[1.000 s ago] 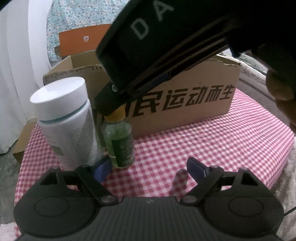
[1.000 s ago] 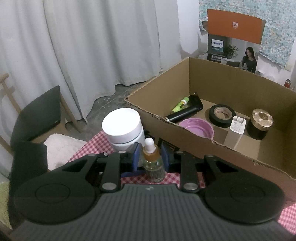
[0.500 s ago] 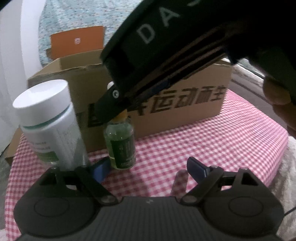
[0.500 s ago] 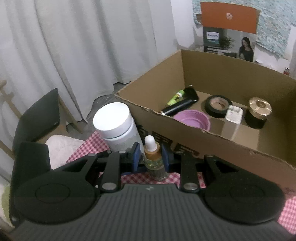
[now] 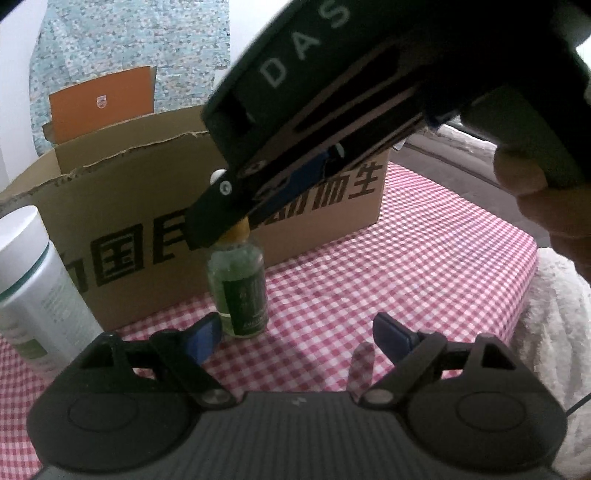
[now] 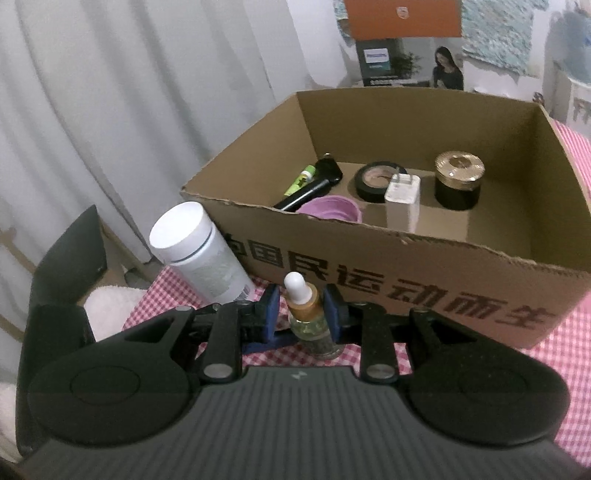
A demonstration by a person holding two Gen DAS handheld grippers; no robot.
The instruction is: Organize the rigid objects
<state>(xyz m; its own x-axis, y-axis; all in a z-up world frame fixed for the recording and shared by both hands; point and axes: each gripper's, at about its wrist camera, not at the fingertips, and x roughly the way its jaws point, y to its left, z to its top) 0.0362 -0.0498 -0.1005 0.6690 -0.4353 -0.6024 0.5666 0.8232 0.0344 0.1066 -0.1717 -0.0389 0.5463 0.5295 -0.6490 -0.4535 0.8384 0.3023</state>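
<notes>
Running across the front wall of the cardboard box (image 6: 424, 291) is a row of large dark Chinese characters, and in the left wrist view white capitals "DAS" show on the black body of the right gripper (image 6: 301, 312), which slants down from the upper right. Behind the box stands an orange carton (image 6: 402, 16) with a small pale logo too blurred to read. The dropper bottle (image 6: 308, 321) carries a dark label whose print cannot be made out; the white bottle (image 6: 195, 247) has grey print that is equally unreadable.

The right gripper grips the dropper bottle at its amber collar, blue pads closed against either side, the white bulb standing up between them. The bottle stands upright on the red-checked cloth (image 5: 424, 266), just in front of the box and beside the white bottle. A person's fingers (image 5: 532, 199) wrap the right gripper's handle at the edge of the view.

The left gripper (image 5: 295, 332) hangs low over the cloth with its jaws spread wide and nothing between them, its left pad near the dropper bottle's base.

Inside the box lie a tape roll (image 6: 376, 181), a white charger (image 6: 402, 201), a gold-lidded jar (image 6: 458, 181), a purple bowl (image 6: 332, 208) and a black tube (image 6: 310, 188).
</notes>
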